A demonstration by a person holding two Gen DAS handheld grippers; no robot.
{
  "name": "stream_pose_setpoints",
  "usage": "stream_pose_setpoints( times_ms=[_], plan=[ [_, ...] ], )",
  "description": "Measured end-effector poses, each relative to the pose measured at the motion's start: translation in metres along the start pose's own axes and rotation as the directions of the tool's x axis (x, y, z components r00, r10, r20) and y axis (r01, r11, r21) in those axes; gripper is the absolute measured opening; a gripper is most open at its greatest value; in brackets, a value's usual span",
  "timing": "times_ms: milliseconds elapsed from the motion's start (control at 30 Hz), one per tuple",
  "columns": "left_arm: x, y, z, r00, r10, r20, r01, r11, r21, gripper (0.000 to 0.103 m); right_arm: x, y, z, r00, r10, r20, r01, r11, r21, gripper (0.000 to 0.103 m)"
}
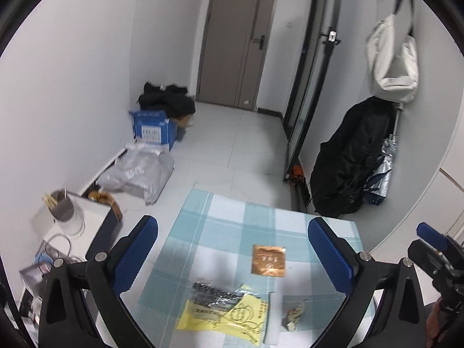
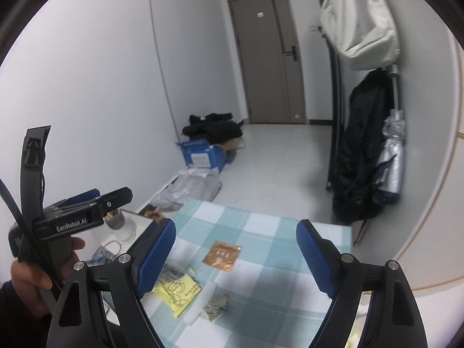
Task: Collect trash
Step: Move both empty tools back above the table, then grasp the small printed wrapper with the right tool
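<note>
Where tablecloth [image 1: 220,217] shows: crumpled yellow wrapper [image 1: 232,319], copper sachet [image 1: 269,260].

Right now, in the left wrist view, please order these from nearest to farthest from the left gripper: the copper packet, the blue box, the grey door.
1. Copper packet, on the checked cloth, between the fingers' line.
2. Blue box, on the floor, left wall.
3. Grey door, at the far end.

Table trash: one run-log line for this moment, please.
left tongs: open, empty | right tongs: open, empty | yellow wrapper, copper packet: on table, untouched
</note>
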State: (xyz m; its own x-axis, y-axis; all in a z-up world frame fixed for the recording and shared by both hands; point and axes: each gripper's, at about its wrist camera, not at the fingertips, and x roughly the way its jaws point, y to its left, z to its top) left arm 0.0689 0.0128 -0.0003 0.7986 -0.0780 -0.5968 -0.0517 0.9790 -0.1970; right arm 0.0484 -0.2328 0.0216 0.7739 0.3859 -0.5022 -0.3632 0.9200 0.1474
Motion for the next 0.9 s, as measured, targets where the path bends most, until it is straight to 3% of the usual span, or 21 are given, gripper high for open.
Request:
stream_pose_setpoints(
  times_ms=[400,533,667,900],
  plan=[
    [0.025,0.053,-0.009,0.987,-0.069,-0.144,0.047,0.987,-0.153,0.102,0.081,0.012,-0.038,0.987,0.055,-0.152,-0.06,0.998,-0.028,0.085],
    [0.029,0.063,-0.014,0.983,-0.07,-0.172,0.042,0.987,-0.157,0.102,0.106,0.011,-0.057,0.968,0.083,-0.235,-0.091,0.996,-0.024,0.085],
    [0.033,0.069,-0.018,0.979,-0.065,-0.196,0.035,0.988,-0.152,0.102,0.114,0.019,-0.066,0.955,0.129,-0.266,-0.15,0.987,-0.059,0.085],
    [0.04,0.074,-0.019,0.972,-0.076,-0.221,0.041,0.986,-0.16,0.102,0.123,0.023,-0.088,0.932,0.132,-0.337,-0.182,0.976,-0.122,0.085]
  ],
)
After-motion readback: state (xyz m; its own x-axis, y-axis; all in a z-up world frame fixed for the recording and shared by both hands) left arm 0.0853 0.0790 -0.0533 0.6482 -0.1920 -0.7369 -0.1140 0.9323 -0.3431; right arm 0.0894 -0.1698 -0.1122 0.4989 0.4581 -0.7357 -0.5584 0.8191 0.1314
